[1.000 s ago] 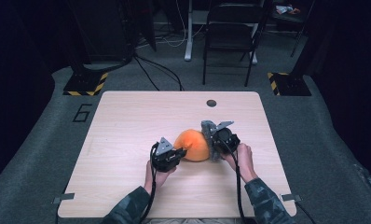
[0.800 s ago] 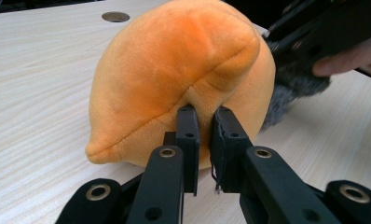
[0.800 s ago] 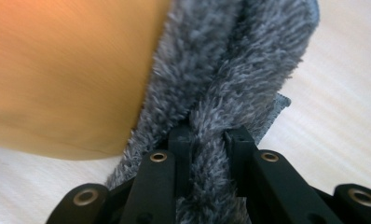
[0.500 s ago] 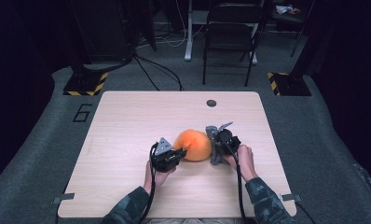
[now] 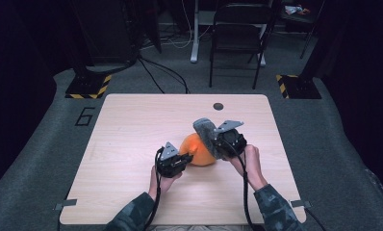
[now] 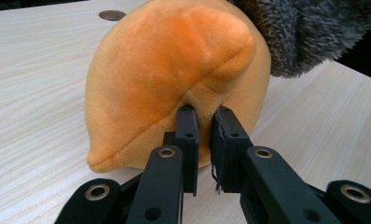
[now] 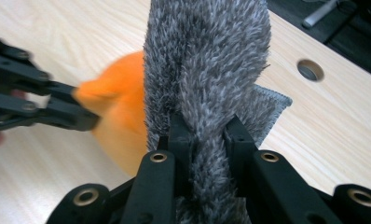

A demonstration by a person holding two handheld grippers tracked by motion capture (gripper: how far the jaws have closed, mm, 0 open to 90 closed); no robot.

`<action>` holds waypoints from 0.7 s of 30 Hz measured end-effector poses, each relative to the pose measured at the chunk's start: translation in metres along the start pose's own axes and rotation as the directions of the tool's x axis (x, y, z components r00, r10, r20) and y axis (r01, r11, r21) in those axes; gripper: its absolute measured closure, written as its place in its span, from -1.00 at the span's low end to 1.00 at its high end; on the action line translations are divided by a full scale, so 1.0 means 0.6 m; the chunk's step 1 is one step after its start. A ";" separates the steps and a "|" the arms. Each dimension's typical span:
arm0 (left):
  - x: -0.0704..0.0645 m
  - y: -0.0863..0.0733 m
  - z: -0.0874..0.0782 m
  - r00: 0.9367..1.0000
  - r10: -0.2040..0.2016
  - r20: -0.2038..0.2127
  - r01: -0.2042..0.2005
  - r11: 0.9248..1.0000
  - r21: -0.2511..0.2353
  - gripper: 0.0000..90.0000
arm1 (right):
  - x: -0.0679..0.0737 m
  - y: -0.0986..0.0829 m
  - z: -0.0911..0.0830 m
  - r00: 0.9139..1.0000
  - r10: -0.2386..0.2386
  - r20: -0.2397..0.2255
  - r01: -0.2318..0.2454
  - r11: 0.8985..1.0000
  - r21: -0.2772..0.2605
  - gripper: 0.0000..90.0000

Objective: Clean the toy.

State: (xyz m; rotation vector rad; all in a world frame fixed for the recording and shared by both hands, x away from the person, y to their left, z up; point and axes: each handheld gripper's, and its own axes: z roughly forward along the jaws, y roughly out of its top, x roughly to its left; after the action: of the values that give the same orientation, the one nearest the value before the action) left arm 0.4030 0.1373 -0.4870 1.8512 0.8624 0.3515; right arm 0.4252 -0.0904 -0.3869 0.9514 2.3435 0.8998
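Note:
A round orange plush [image 5: 199, 153] lies on the wooden table [image 5: 132, 134], a little right of its middle. A grey furry piece [image 5: 204, 129] rises over its far right side. My left gripper [image 5: 187, 158] is shut on a fold of the orange plush [image 6: 174, 70], its jaws [image 6: 204, 135] pinching the fabric near the base. My right gripper [image 5: 214, 144] is shut on the grey furry piece [image 7: 207, 60], which stands up between its jaws [image 7: 207, 135]. From the right gripper view, the left gripper [image 7: 88, 119] is at the left, on the orange plush [image 7: 120, 126].
A round cable hole [image 5: 218, 106] sits near the table's far edge, also seen as the hole [image 7: 310, 70] right of the fur. A dark chair [image 5: 237, 38] and floor cables lie beyond the table. Bare tabletop lies to the left.
The grey furry piece has shifted slightly left over the orange plush with the right gripper. Both grips are held; the left gripper has barely moved.

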 end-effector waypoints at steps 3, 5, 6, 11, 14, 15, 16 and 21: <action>0.000 0.000 0.000 1.000 0.008 -0.001 -0.008 1.000 0.003 0.82 | 0.014 -0.001 0.015 0.999 -0.038 0.005 0.038 0.999 0.019 0.71; -0.001 0.000 0.000 1.000 0.011 0.002 -0.011 1.000 0.010 0.82 | 0.013 -0.006 0.025 0.998 -0.049 0.028 0.048 0.998 0.041 0.71; -0.003 0.000 0.001 1.000 0.010 0.000 -0.010 1.000 0.005 0.82 | 0.010 -0.011 0.031 0.998 -0.046 0.038 0.044 0.997 0.066 0.71; -0.004 0.000 0.002 1.000 0.005 -0.001 -0.005 1.000 0.002 0.82 | -0.017 -0.029 0.050 0.999 -0.006 0.036 0.002 0.994 0.113 0.71; -0.004 0.000 0.002 1.000 0.009 -0.002 -0.009 1.000 0.002 0.82 | -0.026 -0.041 0.061 0.999 0.024 0.044 -0.030 0.986 0.161 0.71; -0.004 0.000 0.003 1.000 0.005 -0.001 -0.005 1.000 0.002 0.82 | -0.027 -0.044 0.063 0.998 0.045 0.045 -0.052 0.984 0.172 0.71; -0.004 0.000 0.002 1.000 0.004 -0.001 -0.004 1.000 0.002 0.82 | -0.033 -0.050 0.071 0.998 0.045 0.043 -0.051 0.984 0.170 0.71; -0.002 -0.001 0.002 1.000 -0.003 0.004 0.003 1.000 0.003 0.82 | -0.050 -0.074 0.102 0.995 0.089 0.036 -0.094 0.972 0.217 0.71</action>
State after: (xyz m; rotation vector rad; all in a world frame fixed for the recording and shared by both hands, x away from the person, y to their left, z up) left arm 0.4026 0.1356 -0.4877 1.8527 0.8635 0.3448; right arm 0.4627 -0.1125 -0.4553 1.1595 2.4301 0.6675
